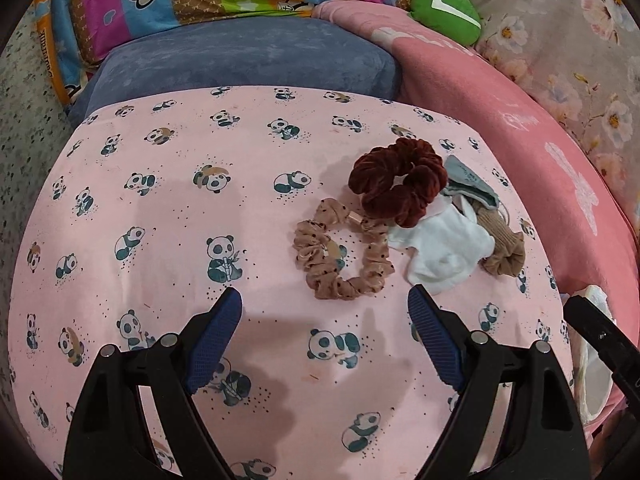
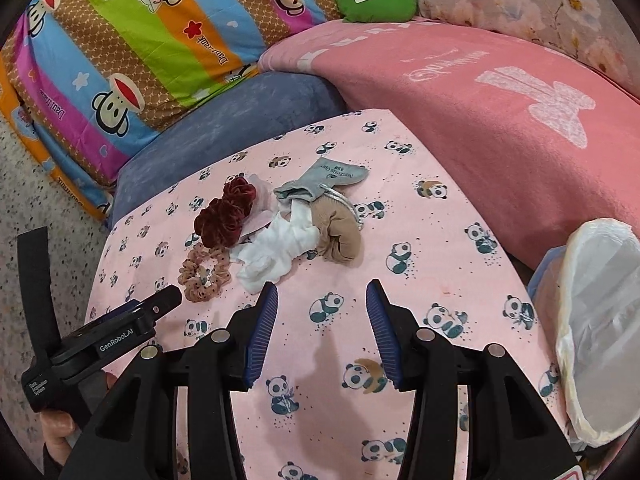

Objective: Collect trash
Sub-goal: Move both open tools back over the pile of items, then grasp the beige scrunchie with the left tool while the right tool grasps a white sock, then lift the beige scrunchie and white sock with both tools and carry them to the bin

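Nothing seems collected yet — the scrunchies (image 1: 396, 184) and white cloth (image 2: 276, 256) lie on the table (image 1: 160, 152), bin (image 2: 600, 320) at right, while left gripper (image 1: 324, 328) and right gripper (image 2: 322, 312) hover with jaws open — empty.

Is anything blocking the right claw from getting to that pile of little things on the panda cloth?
Nothing visible. The right claw is open and empty, with only bare panda cloth between it and the pile. The nearest piece is the white cloth, just ahead of its left finger.
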The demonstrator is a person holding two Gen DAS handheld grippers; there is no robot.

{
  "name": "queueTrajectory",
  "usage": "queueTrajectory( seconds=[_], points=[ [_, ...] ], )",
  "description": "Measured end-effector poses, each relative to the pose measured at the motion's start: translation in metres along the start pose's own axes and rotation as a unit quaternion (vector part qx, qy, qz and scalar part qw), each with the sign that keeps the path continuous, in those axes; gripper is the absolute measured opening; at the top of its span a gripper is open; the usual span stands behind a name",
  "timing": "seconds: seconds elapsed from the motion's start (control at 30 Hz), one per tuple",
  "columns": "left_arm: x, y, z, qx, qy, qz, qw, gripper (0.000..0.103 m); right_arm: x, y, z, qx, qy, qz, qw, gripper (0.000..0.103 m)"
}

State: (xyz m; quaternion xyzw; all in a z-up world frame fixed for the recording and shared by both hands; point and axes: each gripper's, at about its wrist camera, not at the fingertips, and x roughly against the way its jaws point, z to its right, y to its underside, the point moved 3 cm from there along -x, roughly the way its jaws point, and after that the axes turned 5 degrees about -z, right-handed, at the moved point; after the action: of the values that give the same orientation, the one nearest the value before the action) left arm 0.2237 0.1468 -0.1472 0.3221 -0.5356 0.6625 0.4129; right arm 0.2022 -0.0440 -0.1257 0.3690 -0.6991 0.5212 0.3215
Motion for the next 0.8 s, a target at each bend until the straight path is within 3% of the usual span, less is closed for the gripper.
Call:
queueTrajectory(
  seconds=[0.3,0.47,0.53,0.67,0.73,0.8],
  points=[
    [-0.032,-0.017,-0.01,0.004,0.01,-0.024,0.9996,0.066,-0.063,-0.013,-0.025,0.0,-0.015,-0.037,0.999,0.047],
    [-0.038,-0.02,-0.007,-0.006,0.009,-0.024,0.9997,0.064,-0.086,-0.017,-0.028,-0.011,-0.009,-0.054,0.998,0.047],
    [-0.039,-0.022,-0.007,-0.01,0.01,-0.022,0.9996,0.055,-0.096,-0.017,-0.031,-0.012,-0.009,-0.059,0.998,0.044],
    [-0.041,-0.024,-0.003,-0.02,0.017,-0.027,0.9993,0.033,-0.108,-0.015,-0.032,-0.01,-0.013,-0.069,0.998,0.021],
    [-0.042,-0.024,-0.001,-0.022,0.021,-0.03,0.9991,0.02,-0.109,-0.013,-0.033,-0.006,-0.011,-0.064,0.998,0.019],
    [-0.042,-0.024,0.0,-0.02,0.024,-0.032,0.999,0.016,-0.108,-0.012,-0.035,-0.001,-0.01,-0.063,0.998,0.014]
  ],
)
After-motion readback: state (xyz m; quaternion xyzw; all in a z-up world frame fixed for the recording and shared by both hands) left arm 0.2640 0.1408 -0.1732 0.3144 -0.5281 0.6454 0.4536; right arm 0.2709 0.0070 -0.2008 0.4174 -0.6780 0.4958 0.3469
